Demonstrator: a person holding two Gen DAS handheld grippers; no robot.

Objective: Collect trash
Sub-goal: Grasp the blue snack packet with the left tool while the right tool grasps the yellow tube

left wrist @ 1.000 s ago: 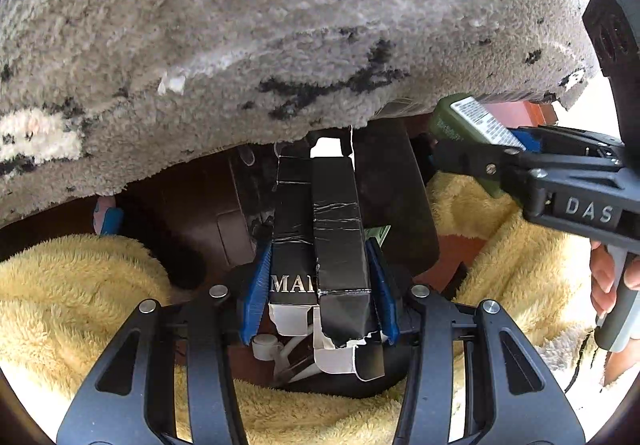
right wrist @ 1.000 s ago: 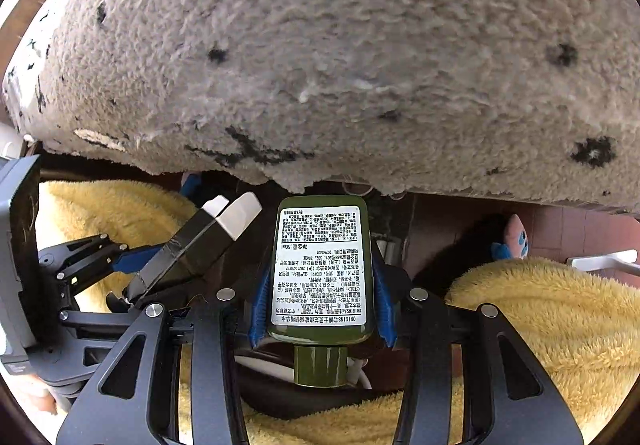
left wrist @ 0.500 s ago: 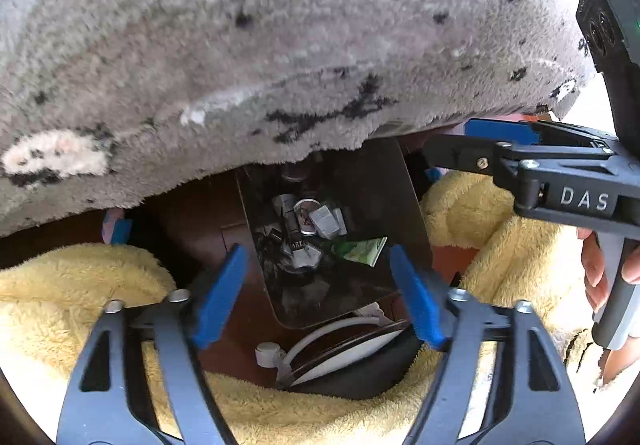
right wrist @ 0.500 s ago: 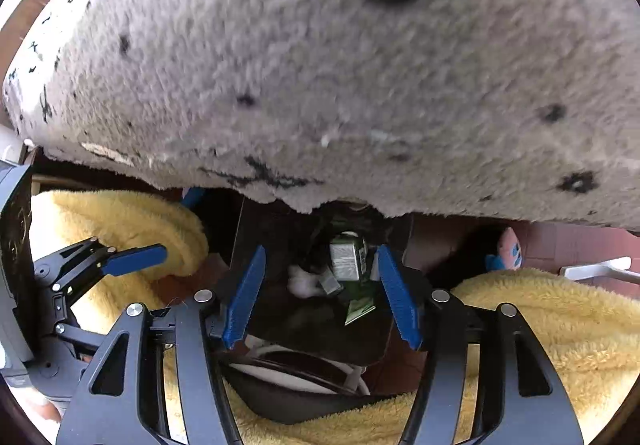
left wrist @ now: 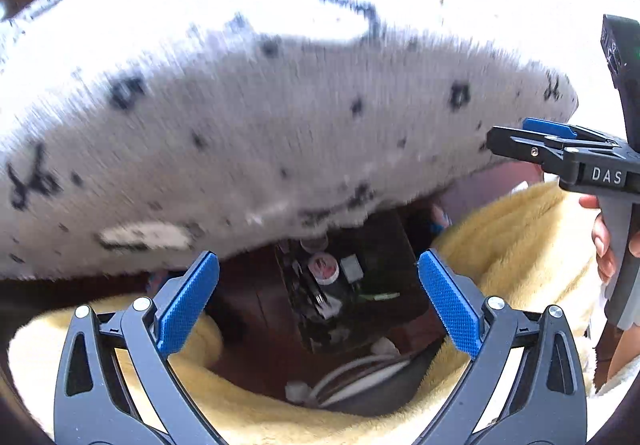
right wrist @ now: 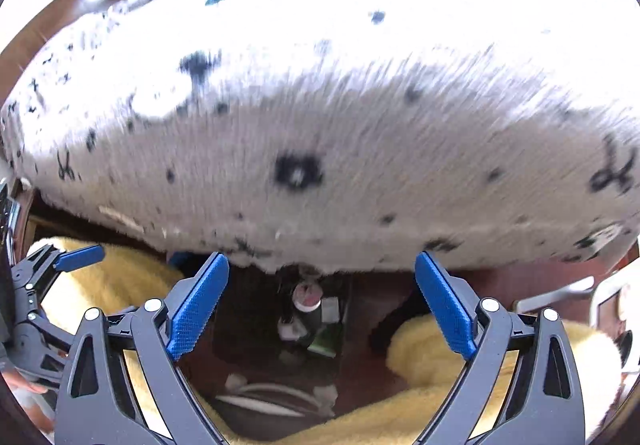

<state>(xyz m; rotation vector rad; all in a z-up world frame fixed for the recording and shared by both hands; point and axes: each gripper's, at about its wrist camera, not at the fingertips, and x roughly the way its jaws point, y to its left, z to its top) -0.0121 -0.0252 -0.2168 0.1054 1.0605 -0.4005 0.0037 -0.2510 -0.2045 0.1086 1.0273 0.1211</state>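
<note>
Several pieces of trash (left wrist: 332,277) lie in the dark rectangular bin (left wrist: 404,285) below me: a small round pinkish-topped container (right wrist: 307,295), a little grey-white box and a scrap of green packaging (left wrist: 378,296) among blurred dark bits. The bin stands on a reddish-brown floor (left wrist: 256,305), partly tucked under the overhanging edge of a fluffy white blanket with black speckles and marks (left wrist: 280,117). Just in front of the bin, nearer to me, sits a dark rounded object with white cables coiled on it (left wrist: 360,381). Fuzzy yellow fabric (left wrist: 516,245) bunches up on both sides of the bin and along the lower edge of both views.

My left gripper (left wrist: 320,309) hangs over the bin, its blue-padded jaws opening and already spread wide, with nothing between them; the trash shows far beneath in the gap. My right gripper (right wrist: 322,309) does the same, jaws opening wide and bare, the bin framed between its pads. In the left view the right gripper reaches in from the right side, with the fingers of my right hand (left wrist: 602,245) wrapped on its grey handle. Both views are smeared, so finer detail in the bin I cannot tell.
</note>
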